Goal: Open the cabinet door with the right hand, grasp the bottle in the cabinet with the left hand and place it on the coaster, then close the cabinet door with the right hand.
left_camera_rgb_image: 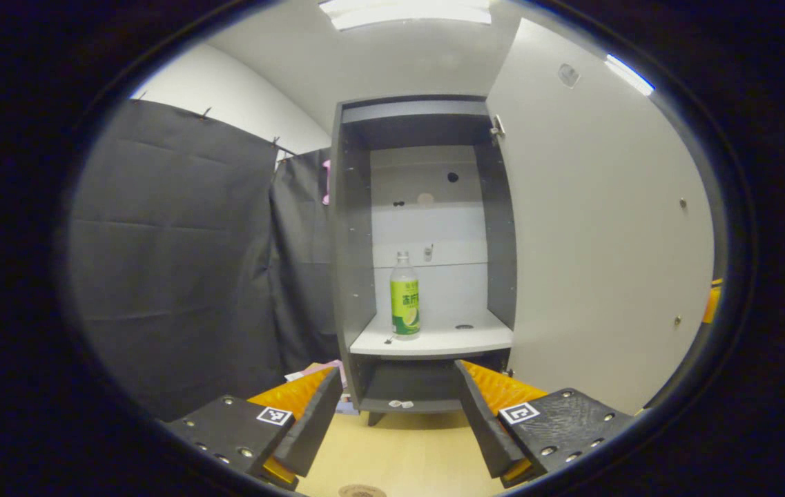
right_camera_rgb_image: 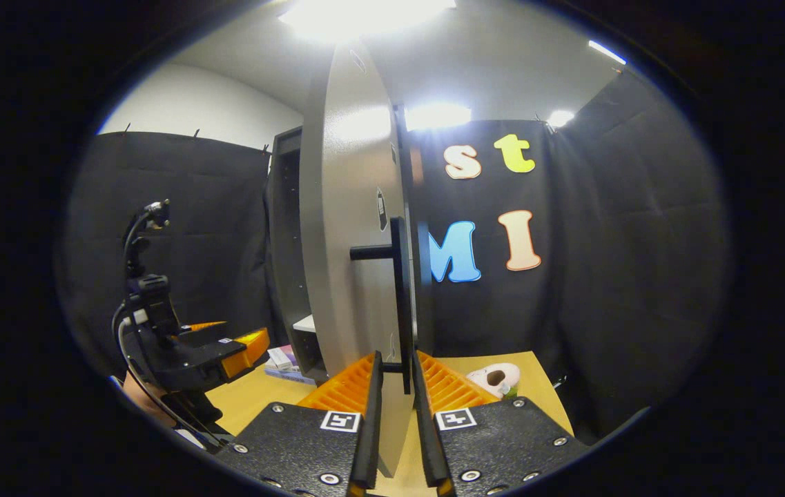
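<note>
A clear bottle (left_camera_rgb_image: 405, 297) with a green label stands upright on the white shelf (left_camera_rgb_image: 447, 342) inside the open cabinet (left_camera_rgb_image: 354, 241). My left gripper (left_camera_rgb_image: 398, 373) is open, short of the shelf and below the bottle, with nothing between its fingers. The pale cabinet door (left_camera_rgb_image: 606, 241) is swung out to the right. In the right gripper view the door (right_camera_rgb_image: 351, 228) is seen nearly edge-on, and my right gripper (right_camera_rgb_image: 398, 369) is shut on the lower end of its black bar handle (right_camera_rgb_image: 401, 290). A round brown coaster (left_camera_rgb_image: 362, 491) peeks in at the bottom edge. The left gripper (right_camera_rgb_image: 244, 348) is farther off at the left.
The cabinet stands on a light wooden table (left_camera_rgb_image: 399, 452). Small boxes (right_camera_rgb_image: 282, 360) lie by the cabinet's foot, and a white object with a brown spot (right_camera_rgb_image: 496, 377) lies to the right of the door. Black cloth walls (left_camera_rgb_image: 178, 262) close in the booth.
</note>
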